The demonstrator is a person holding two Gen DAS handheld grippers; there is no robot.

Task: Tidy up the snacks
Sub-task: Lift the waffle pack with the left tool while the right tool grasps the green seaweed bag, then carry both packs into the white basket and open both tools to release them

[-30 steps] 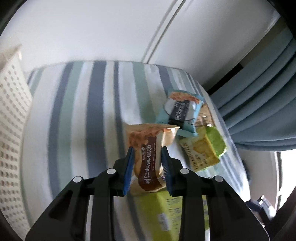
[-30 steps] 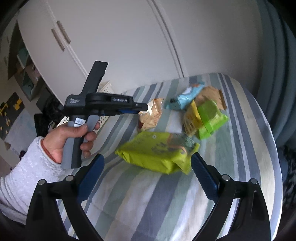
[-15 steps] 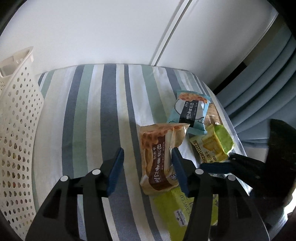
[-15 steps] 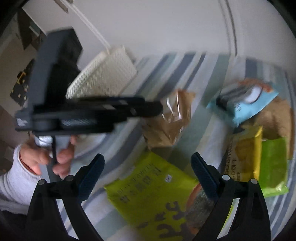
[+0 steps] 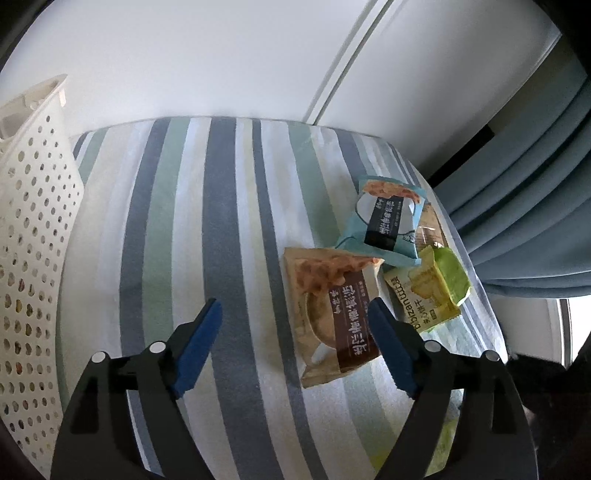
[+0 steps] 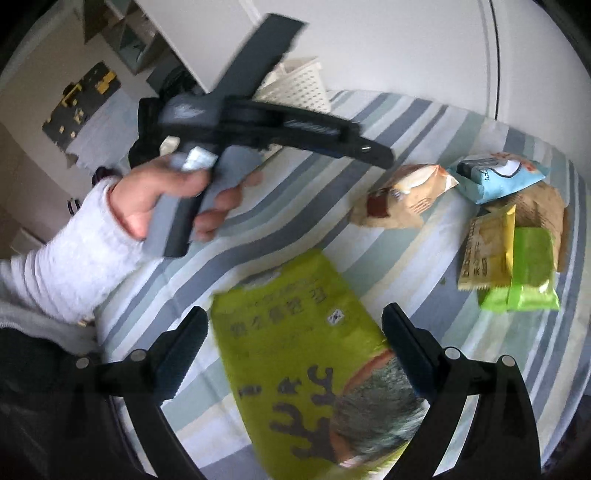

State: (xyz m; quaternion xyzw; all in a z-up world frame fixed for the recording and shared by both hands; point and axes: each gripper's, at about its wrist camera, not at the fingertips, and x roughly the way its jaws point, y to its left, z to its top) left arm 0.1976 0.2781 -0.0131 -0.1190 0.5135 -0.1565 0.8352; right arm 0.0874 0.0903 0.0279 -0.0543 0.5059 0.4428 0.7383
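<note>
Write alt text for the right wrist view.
The open right gripper hovers over a large green snack bag on a striped cloth. A hand holds the left gripper near smaller snack packets and a white basket.

White wardrobe doors (image 5: 221, 55) fill upper half of left wrist view, vertical seam upper right of centre. Blue-grey curtain (image 5: 535, 192) hangs in folds at right edge, bright window strip (image 5: 576, 332) lower right. Striped cloth (image 5: 221, 221), blue, green and white, covers the tabletop mid-frame. Right wrist view: open shelving (image 6: 125, 33) upper left, dark panel with yellow marks (image 6: 81, 99) far left. Daylight, soft.
</note>
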